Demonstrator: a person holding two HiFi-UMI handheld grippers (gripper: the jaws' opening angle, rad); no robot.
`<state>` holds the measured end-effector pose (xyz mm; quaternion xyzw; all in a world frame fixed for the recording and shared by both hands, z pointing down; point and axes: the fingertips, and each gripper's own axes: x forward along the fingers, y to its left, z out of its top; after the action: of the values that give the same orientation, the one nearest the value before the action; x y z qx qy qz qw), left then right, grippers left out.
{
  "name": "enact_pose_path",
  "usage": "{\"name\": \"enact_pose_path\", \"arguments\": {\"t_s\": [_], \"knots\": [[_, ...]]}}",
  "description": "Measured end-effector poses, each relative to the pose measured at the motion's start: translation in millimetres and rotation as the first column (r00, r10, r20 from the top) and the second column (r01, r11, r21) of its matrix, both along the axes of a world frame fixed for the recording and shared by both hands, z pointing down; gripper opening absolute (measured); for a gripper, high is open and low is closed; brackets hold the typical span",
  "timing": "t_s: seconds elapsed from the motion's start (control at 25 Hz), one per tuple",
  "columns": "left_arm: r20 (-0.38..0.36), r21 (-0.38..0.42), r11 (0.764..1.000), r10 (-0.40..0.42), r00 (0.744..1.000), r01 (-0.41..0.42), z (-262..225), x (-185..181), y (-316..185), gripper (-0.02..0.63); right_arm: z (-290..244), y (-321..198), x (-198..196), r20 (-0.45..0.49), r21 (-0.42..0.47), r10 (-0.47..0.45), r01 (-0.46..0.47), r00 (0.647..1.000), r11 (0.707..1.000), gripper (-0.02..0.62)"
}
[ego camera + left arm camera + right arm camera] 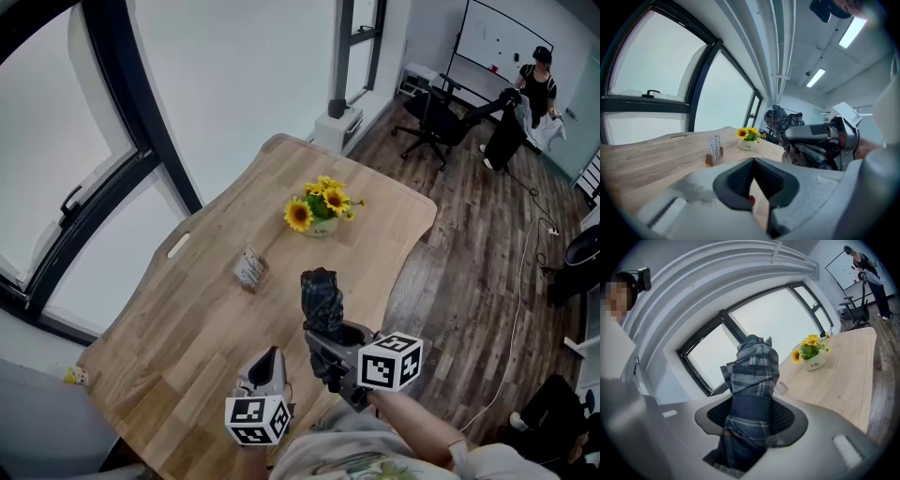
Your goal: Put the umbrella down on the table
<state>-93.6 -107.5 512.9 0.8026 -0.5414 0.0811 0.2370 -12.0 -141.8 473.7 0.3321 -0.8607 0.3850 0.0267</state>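
Observation:
A folded dark plaid umbrella point(321, 298) stands nearly upright in my right gripper point(330, 339), which is shut on its lower part above the near right side of the wooden table point(187, 319). In the right gripper view the umbrella point(752, 373) fills the gap between both pads of my right gripper point(752, 417). My left gripper point(269, 358) hovers low over the table's near edge, left of the right one, its jaws shut with nothing between them. The left gripper view shows its closed tips point(753, 161), with the umbrella point(780, 123) and the right gripper point(811, 133) off to the right.
A white pot of sunflowers point(321, 208) stands at the table's far middle. A small card holder point(250, 269) sits left of the umbrella. Large windows run along the left. On the wooden floor at the right are an office chair point(433, 122), a cable and a person point(539, 84).

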Motion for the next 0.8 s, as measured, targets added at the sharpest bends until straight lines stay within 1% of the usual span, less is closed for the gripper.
{"name": "enact_pose_path", "arguments": {"t_s": [0.8], "knots": [[0.005,-0.020,1.000,0.012,1.000,-0.012,8,2,1,0.000,35,2,-2,-0.047,-0.072,-0.001,-0.002,0.999,0.997,0.204]]}}
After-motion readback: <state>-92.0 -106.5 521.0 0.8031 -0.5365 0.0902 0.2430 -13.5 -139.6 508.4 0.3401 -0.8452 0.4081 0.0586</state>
